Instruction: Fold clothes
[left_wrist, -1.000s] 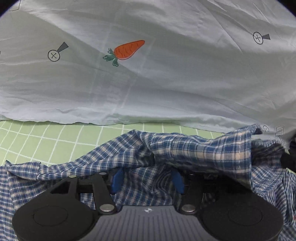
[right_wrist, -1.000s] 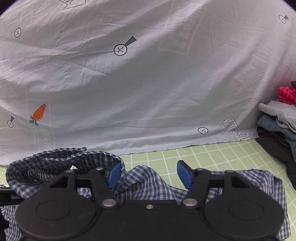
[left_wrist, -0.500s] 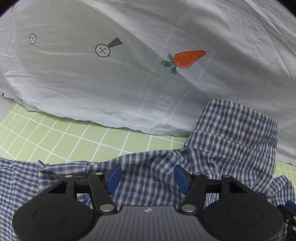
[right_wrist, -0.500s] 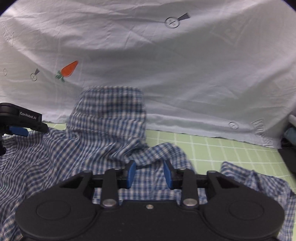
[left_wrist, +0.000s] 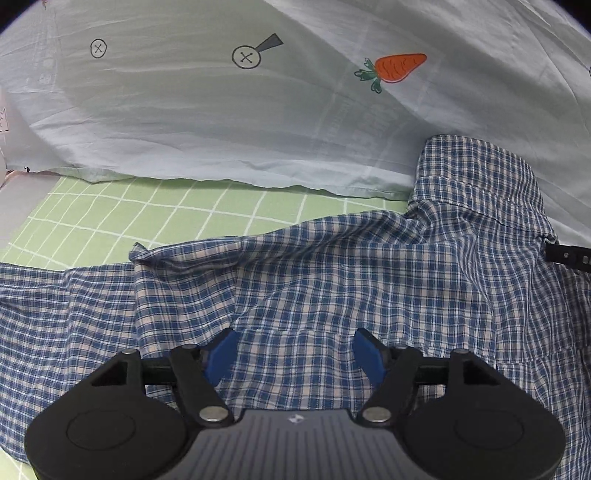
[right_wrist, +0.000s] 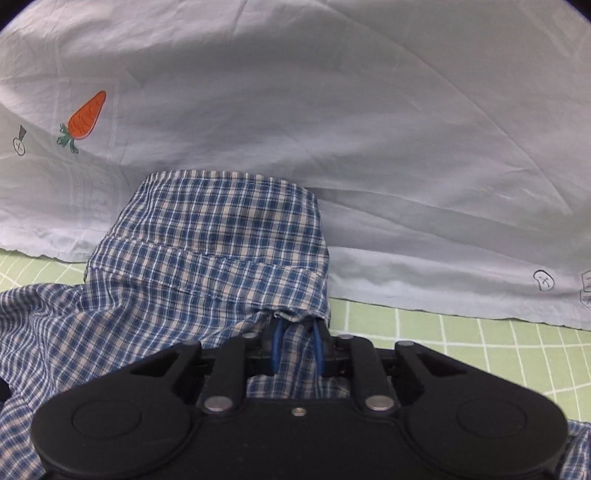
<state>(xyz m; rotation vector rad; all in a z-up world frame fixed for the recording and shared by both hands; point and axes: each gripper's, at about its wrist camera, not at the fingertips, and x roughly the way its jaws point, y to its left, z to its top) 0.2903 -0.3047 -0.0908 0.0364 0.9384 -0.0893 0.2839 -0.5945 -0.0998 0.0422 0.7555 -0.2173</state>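
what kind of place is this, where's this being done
Probably a makeshift home or studio folding spot, not a laundry. A blue plaid shirt lies on a green grid-lined mat, and a pale sheet printed with carrots hangs behind as a backdrop.

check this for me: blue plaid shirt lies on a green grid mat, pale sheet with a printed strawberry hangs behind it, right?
Not quite. The print on the pale sheet is an orange carrot, not a strawberry, as the left wrist view shows. The blue plaid shirt does lie on the green grid mat.
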